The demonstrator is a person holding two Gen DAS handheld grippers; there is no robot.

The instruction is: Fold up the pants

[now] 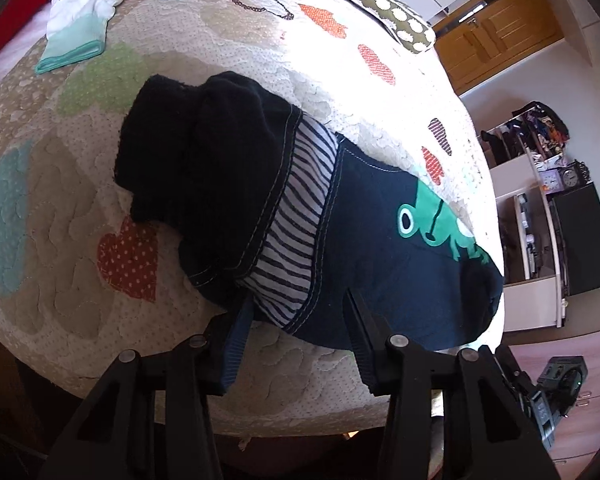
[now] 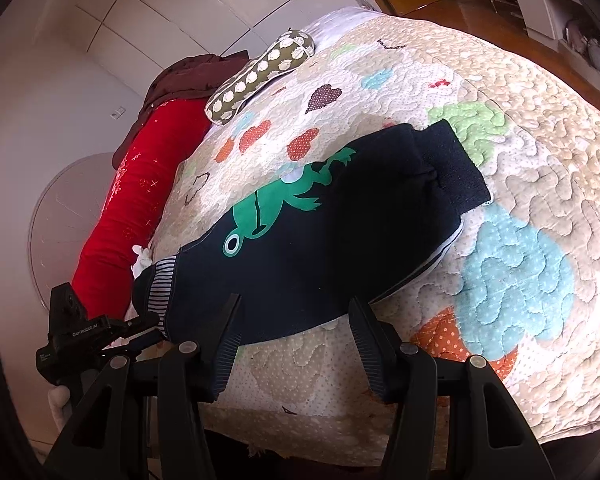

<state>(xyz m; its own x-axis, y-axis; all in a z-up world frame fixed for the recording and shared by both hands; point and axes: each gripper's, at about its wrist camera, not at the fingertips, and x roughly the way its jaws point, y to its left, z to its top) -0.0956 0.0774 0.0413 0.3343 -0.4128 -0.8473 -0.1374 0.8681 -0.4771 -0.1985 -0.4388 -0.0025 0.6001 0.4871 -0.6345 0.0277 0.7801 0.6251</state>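
Observation:
Navy pants with a green frog print lie on the quilted bed. A striped band crosses them, and dark bunched fabric is piled on their far left end. My left gripper stands open over the near edge, its fingers straddling the striped band without pinching it. In the right wrist view the pants lie flat, with a ribbed cuff at the far right. My right gripper is open, its tips at the pants' near hem with nothing pressed between them.
A white and teal glove lies at the quilt's far left. A long dotted cushion and a red bolster sit along the far side. Shelves and wooden cabinets stand beyond the bed's right edge.

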